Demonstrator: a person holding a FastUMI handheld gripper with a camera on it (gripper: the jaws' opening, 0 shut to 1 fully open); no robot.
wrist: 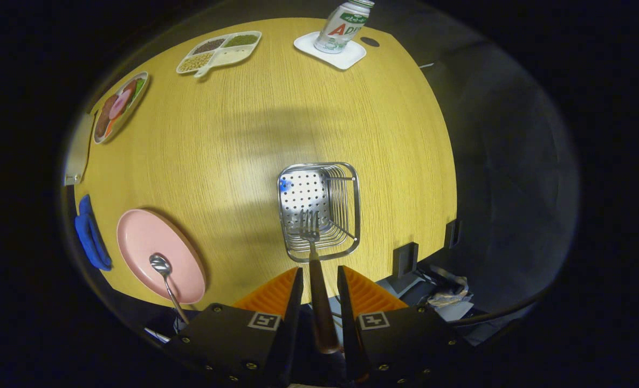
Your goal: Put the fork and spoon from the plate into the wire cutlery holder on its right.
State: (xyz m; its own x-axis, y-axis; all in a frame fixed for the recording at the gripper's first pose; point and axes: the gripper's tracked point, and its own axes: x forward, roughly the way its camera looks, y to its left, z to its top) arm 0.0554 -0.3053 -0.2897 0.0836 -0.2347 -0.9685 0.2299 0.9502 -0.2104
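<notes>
Jaws of the handheld gripper (319,285): closed on the brown wooden handle of a steel fork (315,258), both fingers pressing its sides. Fork tines point forward and overlap the near end of the square steel wire cutlery holder (319,211); whether they touch it cannot be told.

Cutlery holder: perforated floor, wire sides, standing just ahead of the fingers near the front edge of the round yellow wood-grain bench (254,124), toward its right half.

Round pink plate (157,253): at the front-left edge of the bench, well apart from the holder. Steel spoon (165,280): bowl resting on the plate, handle reaching out over the near rim and past the bench edge.

Blue looped item (90,234): at the left edge, just beside the plate.

Far side: oval dish of mixed food (119,106) at the left edge; white divided tray of grains (219,51) at the far-left edge; white square coaster (330,49) carrying a green-and-white bottle (344,24) at the far edge.

Open room: bare wood across the middle of the bench, between plate and holder and beyond the holder. Two small dark blocks (405,258) clamped on the front-right edge, near the holder.
</notes>
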